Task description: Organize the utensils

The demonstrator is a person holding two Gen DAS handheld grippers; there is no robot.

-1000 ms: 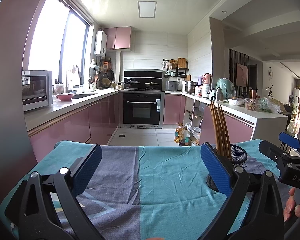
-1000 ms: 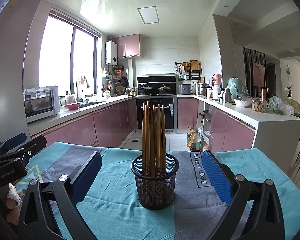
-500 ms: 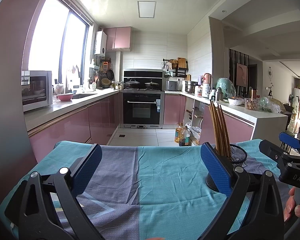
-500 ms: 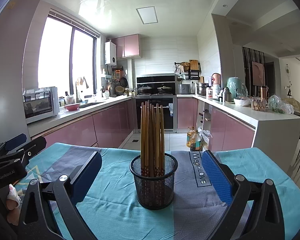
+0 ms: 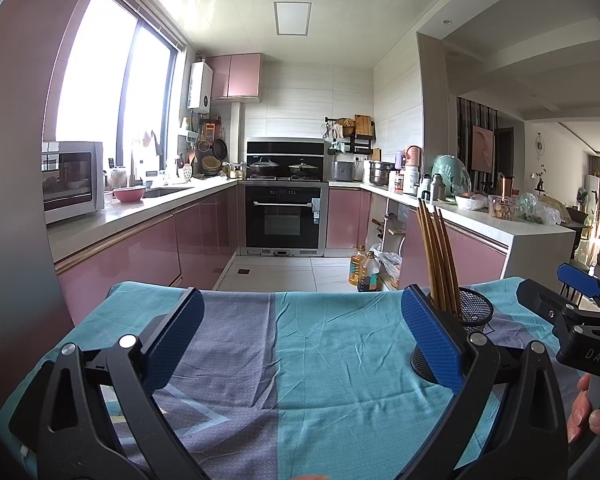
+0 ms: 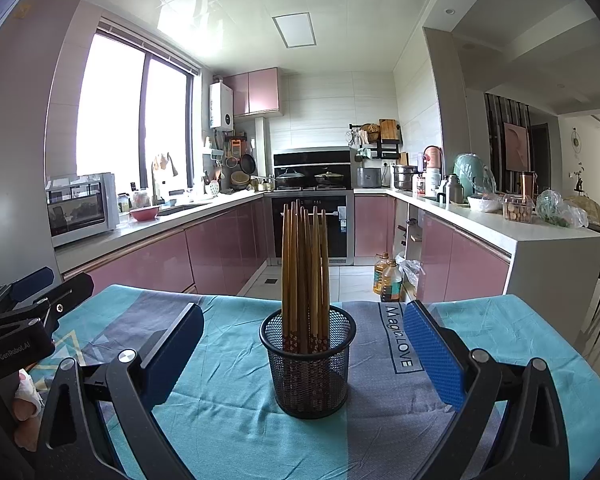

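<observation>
Left gripper (image 5: 300,336): fingers (image 5: 176,340) spread wide, nothing between them, hovering above the left half of the worktop (image 5: 320,360). Worktop covered by a teal and grey-blue patterned cloth (image 6: 228,420), creased, bare under the left gripper. Hand (image 6: 24,400) on the left gripper body visible at the left edge of the right wrist view.

Mesh holder (image 6: 309,364): black wire cup, upright on the cloth, toward the right half of the worktop, well back from the near edge. Chopsticks (image 6: 304,272): bundle of brown wooden sticks standing near-vertical inside the mesh holder, patterned ends down, tips well above the rim.

Right gripper (image 6: 304,348): fingers (image 6: 432,356) spread wide, one at each side of the mesh holder, clear of it, no contact. In the left wrist view, mesh holder partly hidden behind the left gripper's right finger. Printed lettering (image 6: 398,336) on the cloth just right of the holder.
</observation>
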